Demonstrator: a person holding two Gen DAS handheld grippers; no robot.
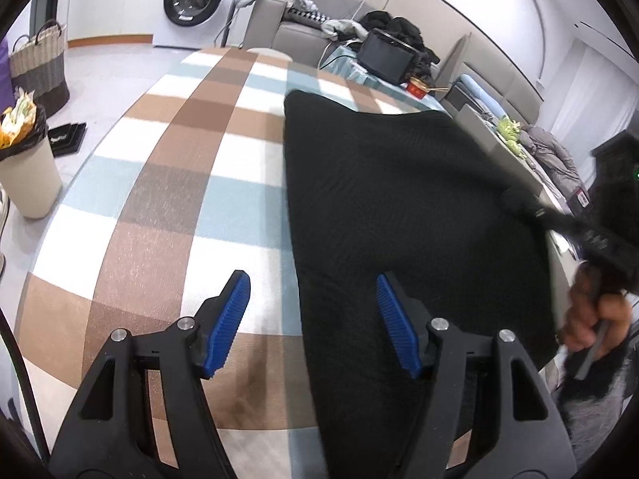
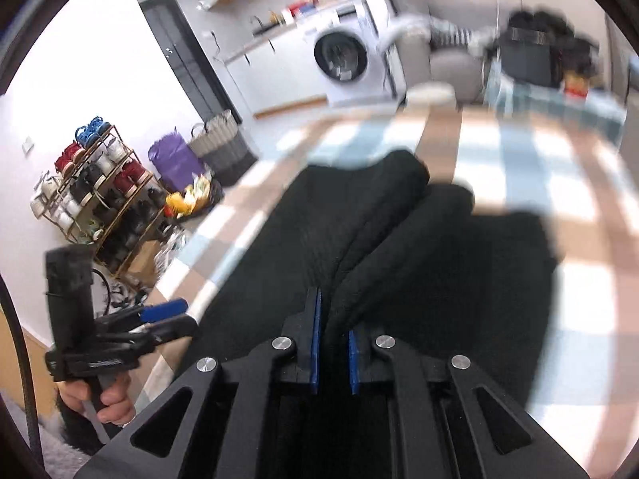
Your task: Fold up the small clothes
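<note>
A black knitted garment (image 1: 391, 215) lies on the checked cloth of the table (image 1: 191, 167). My left gripper (image 1: 313, 311) is open and empty, held above the garment's left edge; its right finger is over the cloth. My right gripper (image 2: 333, 343) is shut on a fold of the black garment (image 2: 359, 239) and lifts it off the table, so the cloth hangs in ridges from the jaws. In the left wrist view the right gripper (image 1: 535, 211) shows at the garment's right side. In the right wrist view the left gripper (image 2: 167, 317) shows open at the lower left.
A bin (image 1: 28, 175) with rubbish and a woven basket (image 1: 40, 64) stand on the floor left of the table. A washing machine (image 1: 195, 0) is behind. A black box (image 1: 383, 60) and a red packet (image 1: 417, 88) lie at the table's far end. A shoe rack (image 2: 96, 191) stands by the wall.
</note>
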